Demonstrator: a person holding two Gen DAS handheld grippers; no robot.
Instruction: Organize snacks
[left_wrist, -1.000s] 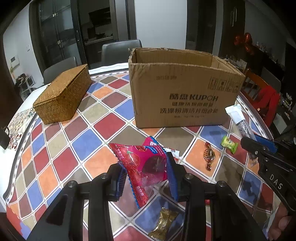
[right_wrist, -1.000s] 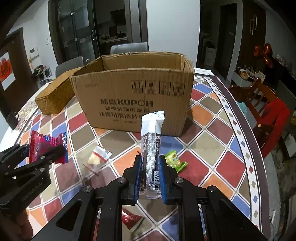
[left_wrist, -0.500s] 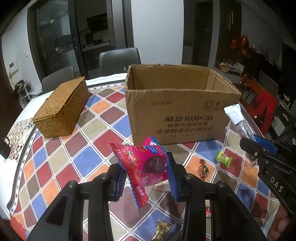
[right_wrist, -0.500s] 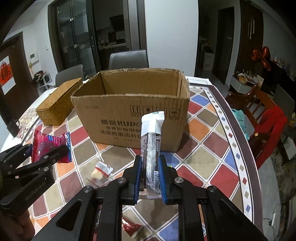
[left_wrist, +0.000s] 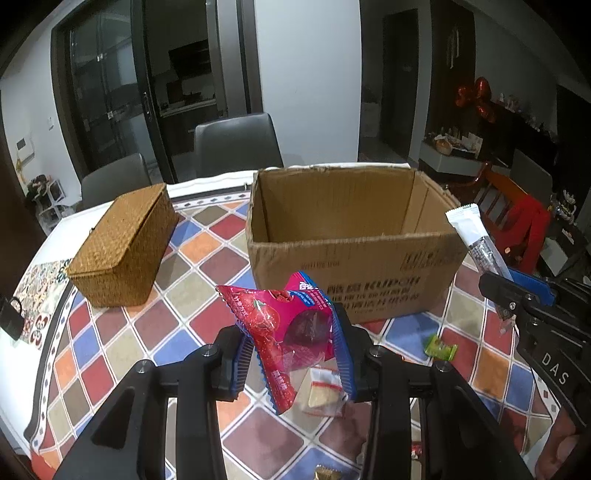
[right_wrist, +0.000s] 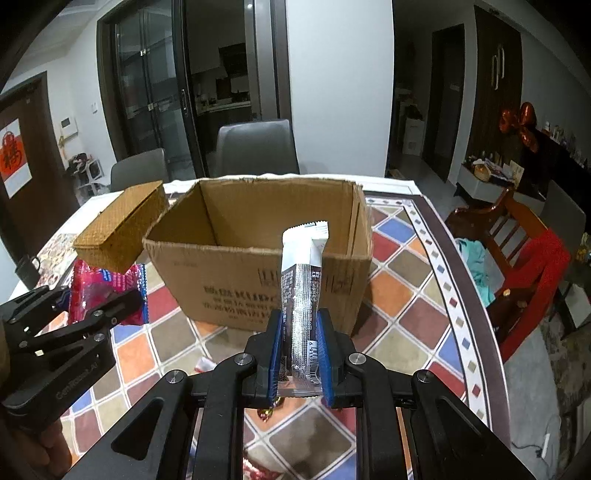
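Note:
My left gripper is shut on a pink-red snack packet, held up in front of the open cardboard box. My right gripper is shut on a long white and silver snack bar that stands upright before the same box. The left view shows the right gripper with its bar at the right edge. The right view shows the left gripper with the pink packet at the left. The box interior looks bare where visible.
A woven lidded basket sits left of the box on the tiled table. Loose sweets lie below my grippers: a green candy and a clear-wrapped biscuit. Grey chairs stand behind; a wooden chair with red cloth is at the right.
Both grippers have risen with their snacks, so the box's open top and inside walls now show. The grips are unchanged.

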